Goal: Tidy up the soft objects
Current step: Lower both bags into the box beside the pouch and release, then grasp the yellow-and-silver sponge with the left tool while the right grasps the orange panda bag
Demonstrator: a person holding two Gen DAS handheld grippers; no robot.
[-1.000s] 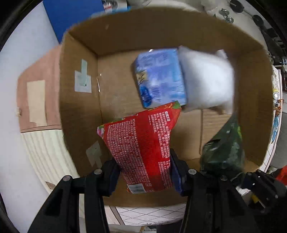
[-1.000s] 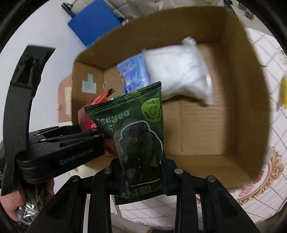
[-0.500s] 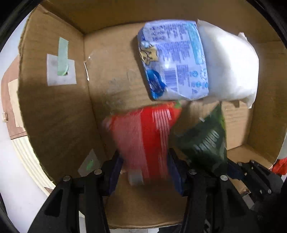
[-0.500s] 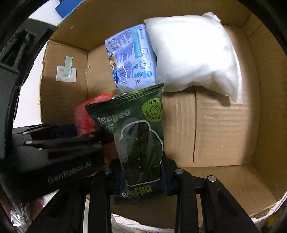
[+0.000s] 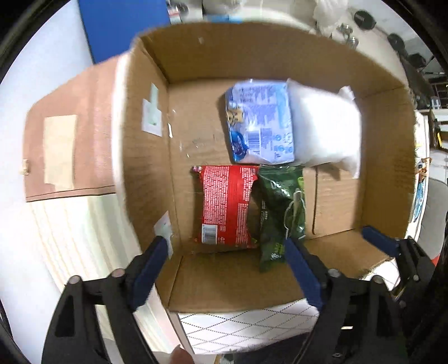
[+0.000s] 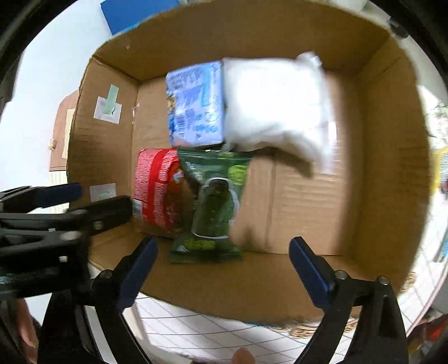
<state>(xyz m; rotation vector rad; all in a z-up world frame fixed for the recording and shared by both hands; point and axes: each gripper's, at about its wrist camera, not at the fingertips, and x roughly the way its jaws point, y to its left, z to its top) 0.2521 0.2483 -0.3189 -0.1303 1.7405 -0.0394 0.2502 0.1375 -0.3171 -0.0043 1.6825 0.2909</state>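
An open cardboard box (image 5: 145, 156) (image 6: 392, 168) holds four soft packs. A red snack bag (image 5: 225, 205) (image 6: 156, 187) and a dark green pouch (image 5: 281, 212) (image 6: 215, 204) lie side by side on the box floor near its front wall. Behind them lie a blue-and-white pack (image 5: 260, 123) (image 6: 194, 105) and a white soft bag (image 5: 324, 126) (image 6: 274, 103). My left gripper (image 5: 225, 256) is open and empty above the front wall. My right gripper (image 6: 222, 252) is open and empty just in front of the green pouch.
The box stands on a white cloth with a diamond grid (image 5: 246, 327) (image 6: 196, 330). A blue board (image 5: 123, 25) stands behind the box. A brown panel (image 5: 70, 145) is to the left. The left gripper shows in the right wrist view (image 6: 56, 212).
Both grippers opened and let go: the red bag and the green pouch now lie on the box floor. Both grippers have pulled back toward the box's front wall.
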